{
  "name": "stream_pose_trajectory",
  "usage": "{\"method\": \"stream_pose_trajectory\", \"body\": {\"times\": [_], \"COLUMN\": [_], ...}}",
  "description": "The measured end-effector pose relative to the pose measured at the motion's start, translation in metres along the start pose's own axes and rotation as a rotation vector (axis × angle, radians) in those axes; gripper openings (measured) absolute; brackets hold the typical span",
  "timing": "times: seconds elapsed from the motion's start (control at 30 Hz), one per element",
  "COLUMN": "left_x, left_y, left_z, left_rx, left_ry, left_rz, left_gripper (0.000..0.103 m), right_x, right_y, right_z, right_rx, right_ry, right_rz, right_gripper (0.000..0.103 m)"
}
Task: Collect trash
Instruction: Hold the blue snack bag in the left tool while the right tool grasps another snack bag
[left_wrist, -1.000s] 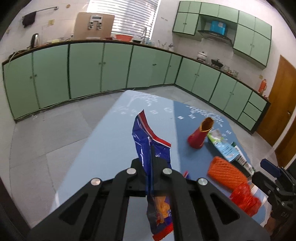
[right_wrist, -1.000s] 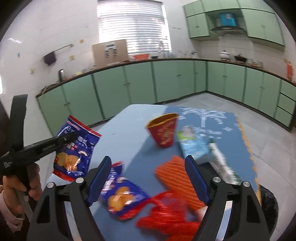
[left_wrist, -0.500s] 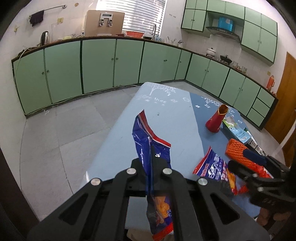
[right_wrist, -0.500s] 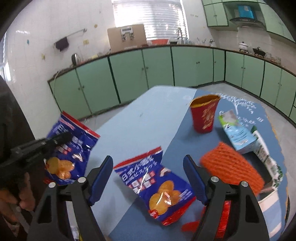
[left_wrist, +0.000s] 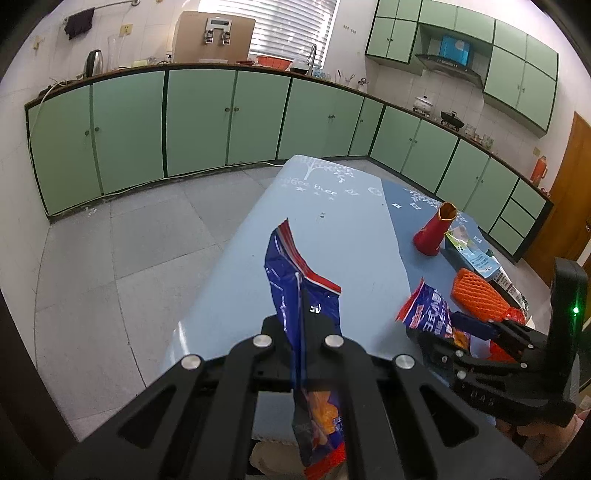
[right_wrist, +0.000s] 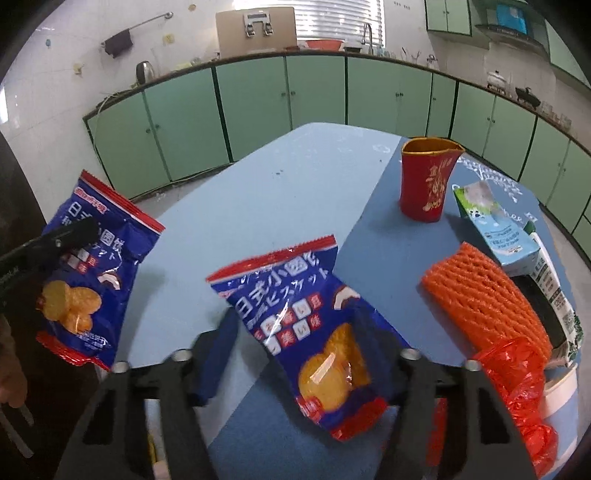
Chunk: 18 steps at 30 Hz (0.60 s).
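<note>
I see a kitchen with green cupboards (left_wrist: 199, 118) along white tiled walls (left_wrist: 22, 162), a grey tiled floor (left_wrist: 122, 251), a bright window with blinds (left_wrist: 291, 26) and a brown door (left_wrist: 569, 192).

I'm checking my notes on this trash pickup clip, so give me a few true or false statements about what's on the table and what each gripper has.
1. The left gripper is shut on a blue snack bag. True.
2. The red paper cup lies on its side. False: it stands upright.
3. A second blue snack bag lies between the right gripper fingers. True; its jaws have just been closing.
4. The orange foam net sits inside the cup. False: it lies on the table, beside the milk carton.
</note>
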<state>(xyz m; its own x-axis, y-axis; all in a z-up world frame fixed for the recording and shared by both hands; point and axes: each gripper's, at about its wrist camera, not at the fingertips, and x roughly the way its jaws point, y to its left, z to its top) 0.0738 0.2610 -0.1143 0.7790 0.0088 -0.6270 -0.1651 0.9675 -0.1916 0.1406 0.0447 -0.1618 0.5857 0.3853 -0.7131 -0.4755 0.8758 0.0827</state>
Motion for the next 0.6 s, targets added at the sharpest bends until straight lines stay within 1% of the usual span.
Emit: {"method": "stream_pose_trajectory", "body": {"times": [0.03,0.07,0.17,0.3,0.5,0.6], "left_x": [0.0,0.0,0.0,-0.003,-0.011,-0.015], "left_y": [0.0,0.0,-0.003,-0.008,-0.031,-0.048], "left_z": [0.0,0.0,0.0,0.002,0.013,0.022], "left_rx": [0.001,0.002,0.007,0.017,0.054,0.066], "left_ry": [0.001,0.002,0.001,-0.005,-0.039,-0.056], "left_rz": [-0.001,-0.002,-0.008,-0.019,-0.072,-0.12], "left_gripper": [0.0,0.0,0.0,0.0,0.0,0.0], "right_x": [0.0,0.0,-0.004,-0.019,-0.053,-0.072], "right_y": [-0.002,-0.002,-0.005,-0.007,-0.014,-0.023], "right_z": [0.001,0.001,0.004,0.012,0.027,0.033], "right_rx": [0.003,0.003,0.004,0.01,0.035,0.056], "right_ry": [0.002,0.005,-0.002,-0.041,-0.134,-0.183], "right_rz": [0.006,0.009,0.03,0.061,0.11,0.117], "right_gripper": [0.037,0.025,0.009,0.0,0.0,0.0]}}
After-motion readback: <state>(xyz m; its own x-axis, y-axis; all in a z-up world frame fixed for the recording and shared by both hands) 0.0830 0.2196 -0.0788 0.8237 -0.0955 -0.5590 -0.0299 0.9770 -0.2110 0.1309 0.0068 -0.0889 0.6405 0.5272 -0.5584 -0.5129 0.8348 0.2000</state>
